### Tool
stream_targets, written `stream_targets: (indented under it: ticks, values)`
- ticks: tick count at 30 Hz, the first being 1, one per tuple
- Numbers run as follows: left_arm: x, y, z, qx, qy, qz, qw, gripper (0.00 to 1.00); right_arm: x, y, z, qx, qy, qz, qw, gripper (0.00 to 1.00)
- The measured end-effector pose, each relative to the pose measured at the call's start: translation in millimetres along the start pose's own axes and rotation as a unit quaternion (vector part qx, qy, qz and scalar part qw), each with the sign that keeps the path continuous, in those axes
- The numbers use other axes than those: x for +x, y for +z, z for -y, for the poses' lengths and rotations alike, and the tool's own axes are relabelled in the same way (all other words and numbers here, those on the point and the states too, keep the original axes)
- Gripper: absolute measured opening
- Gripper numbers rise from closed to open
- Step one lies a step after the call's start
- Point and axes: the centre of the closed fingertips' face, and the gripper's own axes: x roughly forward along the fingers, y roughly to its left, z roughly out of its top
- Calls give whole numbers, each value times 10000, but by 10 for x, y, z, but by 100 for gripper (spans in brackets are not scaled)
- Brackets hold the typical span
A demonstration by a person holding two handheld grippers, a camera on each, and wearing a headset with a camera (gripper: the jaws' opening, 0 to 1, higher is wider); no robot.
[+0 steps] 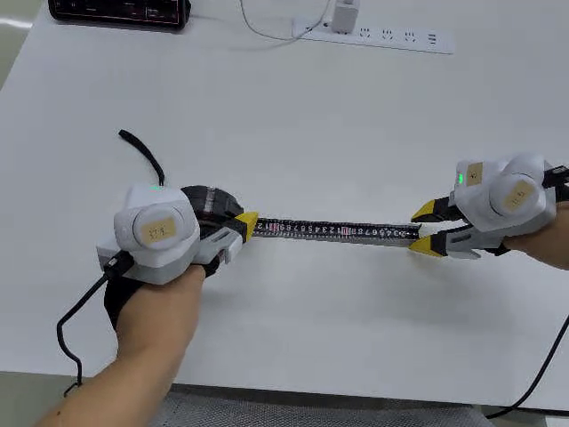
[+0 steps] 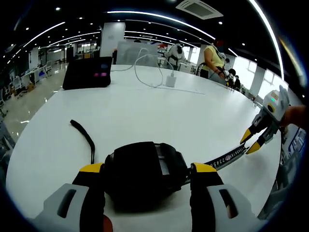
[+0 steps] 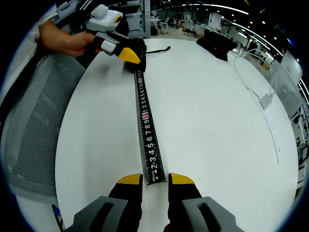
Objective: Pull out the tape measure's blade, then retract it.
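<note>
While the tape measure [image 2: 142,174] sits on the white table [image 1: 356,133] toward its near left side, we have its black case clamped between the jaws of the left gripper [image 2: 147,169], whose yellow-tipped fingers press against its two sides. Its blade [image 1: 338,231] is drawn out to the right, running straight and low over the tabletop with the numbered face up. Its free end lies between the jaws of the right gripper [image 3: 155,180], which are narrowed to about the blade's width and pinch that end. From the case a black wrist strap [image 1: 142,153] trails away across the table. Well beyond, at the far edge, we see a white power strip [image 1: 391,37] with a charger [image 1: 345,16] plugged in, and a black device [image 1: 120,11] at the far left. A grey mesh chair [image 3: 34,121] stands at the table's near side.
</note>
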Motion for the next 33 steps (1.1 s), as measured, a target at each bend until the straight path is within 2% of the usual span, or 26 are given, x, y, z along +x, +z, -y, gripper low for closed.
stream_targets:
  ticks: [5,9,29,33]
  values:
    - [-1,-1,-11,2,32,-8,10000,67,19,-14,0,-101,53,-84,9999,16]
    - [1,-8,-16,34,51,-25,10000,65,37,-49,2,-317,95,-271,9991,13]
    - [2,-1,-20,-106,10,-58,9999,64,44,-61,-1,-635,253,-570,9960,11]
    - [1,-2,-19,-91,4,-82,9999,64,42,-59,-1,-613,244,-561,9962,11]
